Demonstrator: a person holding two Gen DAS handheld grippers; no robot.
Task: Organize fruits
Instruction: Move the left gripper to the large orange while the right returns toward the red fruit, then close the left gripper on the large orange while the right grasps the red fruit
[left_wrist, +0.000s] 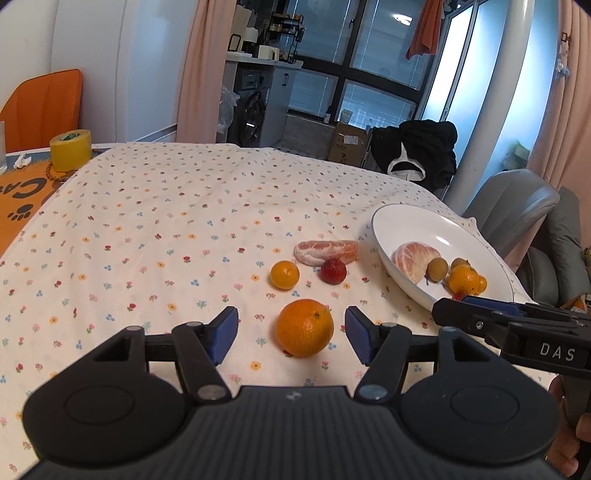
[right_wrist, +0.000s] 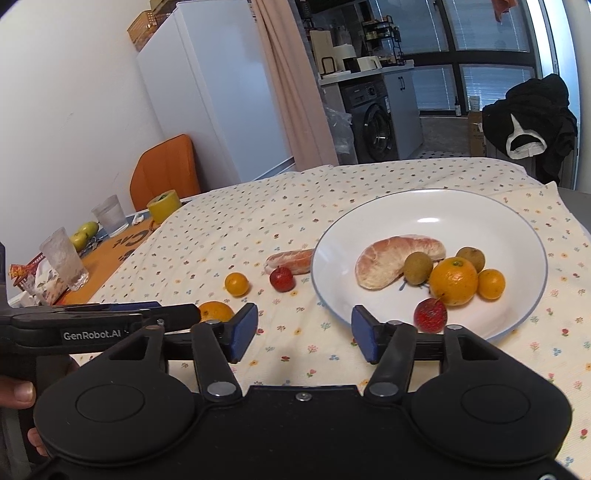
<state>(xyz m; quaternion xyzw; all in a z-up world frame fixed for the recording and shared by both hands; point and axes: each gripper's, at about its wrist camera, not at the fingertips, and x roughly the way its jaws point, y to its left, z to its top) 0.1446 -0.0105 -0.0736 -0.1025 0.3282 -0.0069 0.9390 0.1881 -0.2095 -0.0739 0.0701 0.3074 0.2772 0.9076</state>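
Note:
My left gripper (left_wrist: 291, 330) is open, and a large orange (left_wrist: 304, 327) lies on the cloth between its blue pads, untouched. Beyond it lie a small orange fruit (left_wrist: 284, 274), a red strawberry (left_wrist: 333, 271) and a peeled pomelo segment (left_wrist: 326, 252). The white plate (right_wrist: 491, 218) holds a pomelo segment (right_wrist: 384, 262), two brown longans (right_wrist: 417, 268), an orange (right_wrist: 453, 281), a small orange fruit (right_wrist: 491, 283) and a strawberry (right_wrist: 430, 315). My right gripper (right_wrist: 303, 334) is open and empty, low at the plate's near rim. In the right wrist view the left gripper (right_wrist: 110, 317) half hides the large orange (right_wrist: 216, 311).
A floral cloth (left_wrist: 166, 221) covers the table. On the far left stand a yellow tape roll (left_wrist: 71, 149), two glasses (right_wrist: 66, 260), green fruit (right_wrist: 84, 232) and snack wrappers. An orange chair (right_wrist: 166, 170) and a grey chair (left_wrist: 517, 206) flank the table. A hand (right_wrist: 18, 391) holds the left gripper.

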